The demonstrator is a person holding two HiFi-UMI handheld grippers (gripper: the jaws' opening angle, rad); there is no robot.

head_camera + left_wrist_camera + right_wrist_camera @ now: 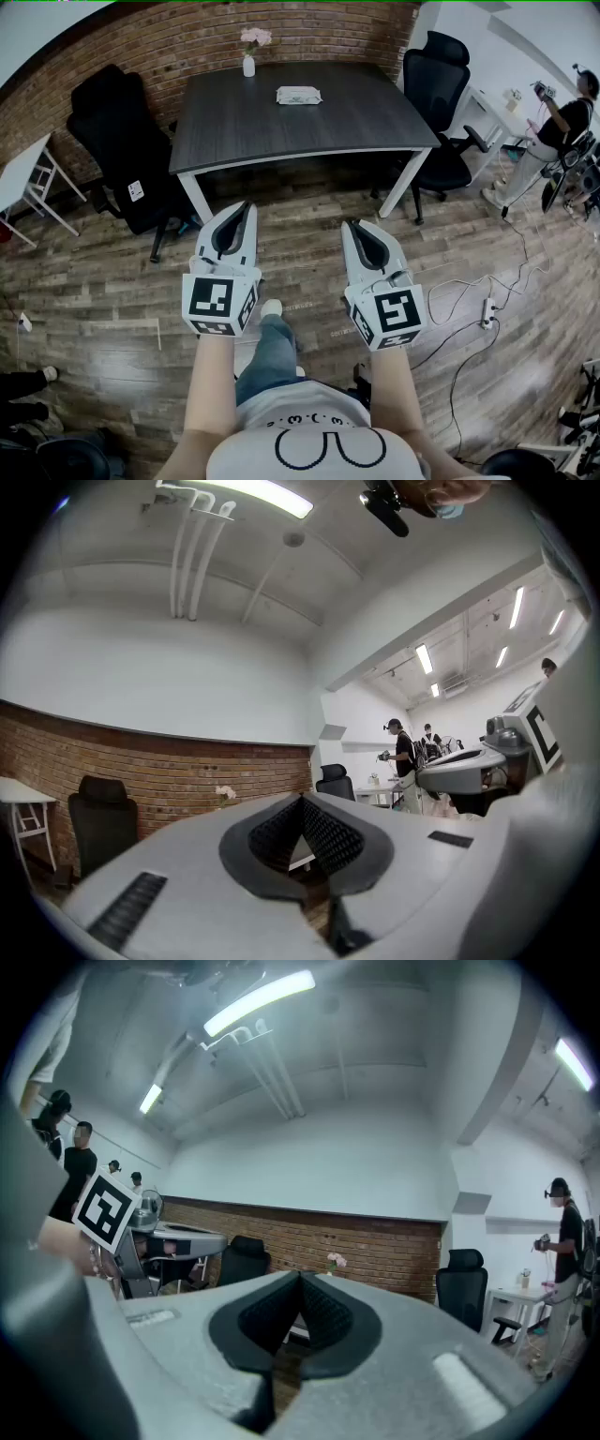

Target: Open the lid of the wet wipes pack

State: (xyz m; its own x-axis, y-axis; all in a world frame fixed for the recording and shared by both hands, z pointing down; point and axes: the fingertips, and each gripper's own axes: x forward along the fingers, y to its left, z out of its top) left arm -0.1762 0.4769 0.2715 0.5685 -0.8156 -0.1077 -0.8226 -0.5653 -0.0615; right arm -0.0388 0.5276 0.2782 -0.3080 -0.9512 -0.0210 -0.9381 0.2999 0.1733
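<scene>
The wet wipes pack lies flat on the far half of the dark tabletop, near the flower vase. Its long axis runs left to right across the head view (its lid is too small to make out). The left claw and right claw are each pressed together, empty, well short of the tabletop.

R gripper: jaws shut, pads pressed together, nothing btwn them. Beyond the tips: brick wall w/ pink flowers in front. Black chair toward pic left, second chair toward pic right. L gripper w/ its marker cube at pic left. Person stands far right by white table. Strip light overhead.
</scene>
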